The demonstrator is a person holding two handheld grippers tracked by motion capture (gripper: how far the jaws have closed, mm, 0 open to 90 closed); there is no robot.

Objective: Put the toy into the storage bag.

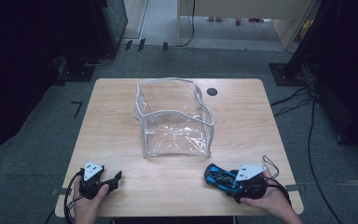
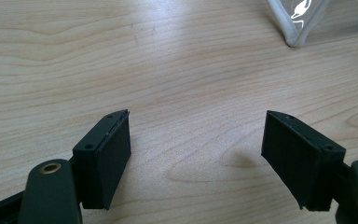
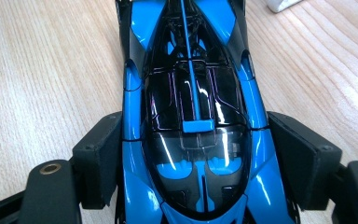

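A blue and black toy car [image 1: 214,173] lies on the wooden table [image 1: 242,121] near its front right. My right gripper [image 1: 228,180] is shut on it. In the right gripper view the car [image 3: 191,93] points away from me, and both pads [image 3: 100,158] press on its sides around the cockpit. At the front left my left gripper [image 1: 115,181] rests in a hand, open. Its jaws [image 2: 198,149] stand wide apart over bare wood. A clear plastic bag with white trim [image 1: 175,116] stands open in the middle of the table.
A corner of the bag [image 2: 298,23] reaches into the left gripper view at the top right. A small black disc [image 1: 212,91] sits behind the bag. Cables [image 1: 303,98] run over the grey floor to the right of the table.
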